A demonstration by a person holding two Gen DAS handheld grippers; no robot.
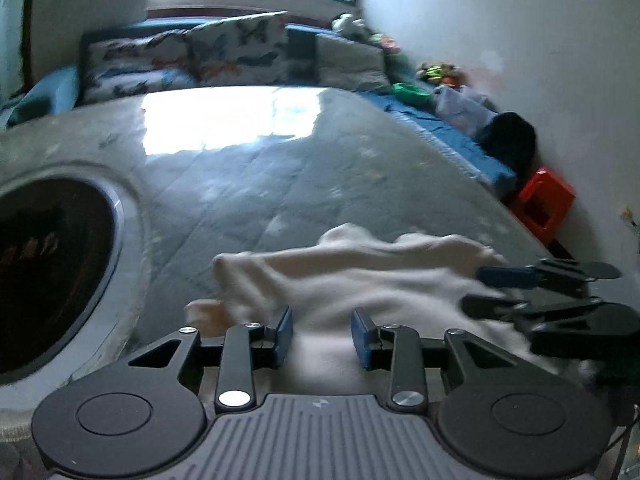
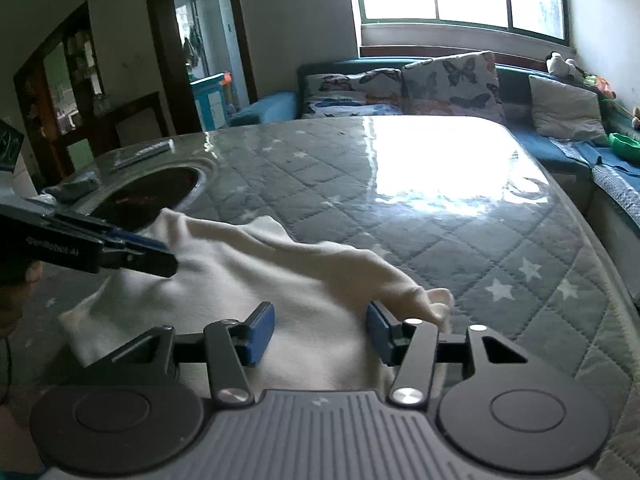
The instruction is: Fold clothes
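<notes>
The left gripper [image 1: 322, 338] and the right gripper [image 2: 320, 332] both hang with jaws apart over the near edge of the white garment [image 2: 248, 280], which lies rumpled on the quilted worktop [image 2: 400, 200]. Each should close on a separate point of that edge. The lift should stay level, judging by the loose far end.

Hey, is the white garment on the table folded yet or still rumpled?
Rumpled: the white garment lies in loose ridges with uneven edges on the table, no neat fold showing.

White garment [image 2: 248, 292] crumpled, partly spread flat on quilted surface.
</notes>
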